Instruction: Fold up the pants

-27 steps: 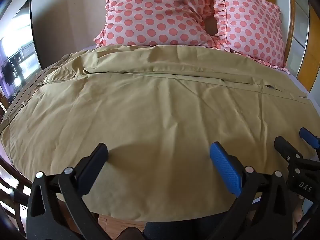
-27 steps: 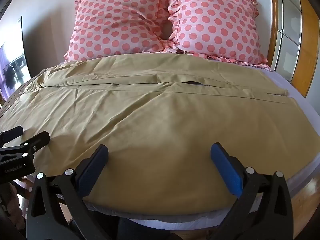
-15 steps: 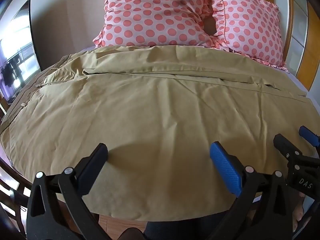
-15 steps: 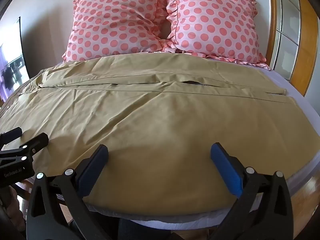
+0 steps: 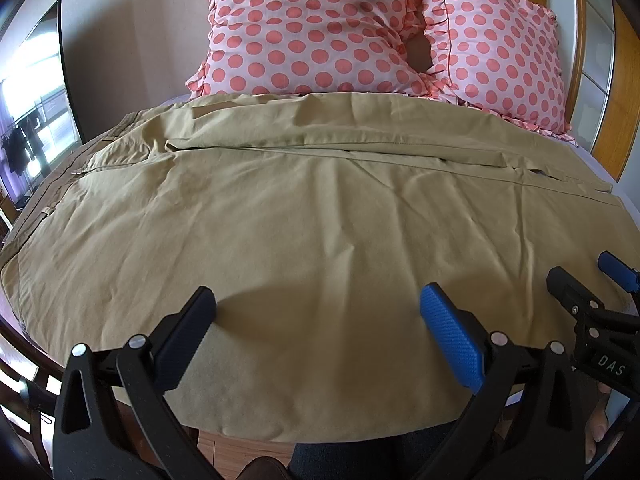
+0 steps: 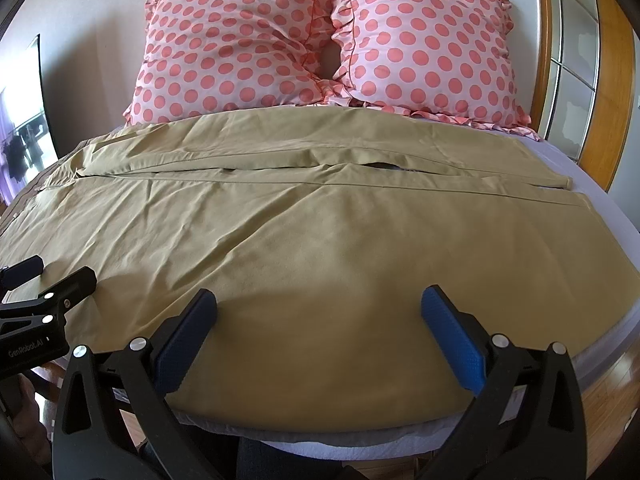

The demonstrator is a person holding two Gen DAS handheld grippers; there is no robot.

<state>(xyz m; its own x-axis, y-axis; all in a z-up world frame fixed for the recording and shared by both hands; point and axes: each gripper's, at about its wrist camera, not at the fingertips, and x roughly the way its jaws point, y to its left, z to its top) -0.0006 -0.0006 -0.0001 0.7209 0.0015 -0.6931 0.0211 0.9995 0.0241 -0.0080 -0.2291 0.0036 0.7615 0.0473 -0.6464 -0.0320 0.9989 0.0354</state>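
Left cam: khaki pants (image 5: 304, 240) lying flat across the bed, just below the polka-dot pillows (image 5: 320, 28). Left tongs (image 5: 316, 316) gaping wide, holding nothing. Right cam: right tongs (image 6: 318, 316) also hanging wide open w/ nothing, over the pants' near edge.

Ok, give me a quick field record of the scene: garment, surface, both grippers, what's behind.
garment: khaki cotton pants, spread flat, legs side by side, waistband to the left
surface: bed with lavender sheet
left gripper: jaws open, over the near edge, holding nothing
right gripper: jaws open, holding nothing
behind: two pink polka-dot pillows
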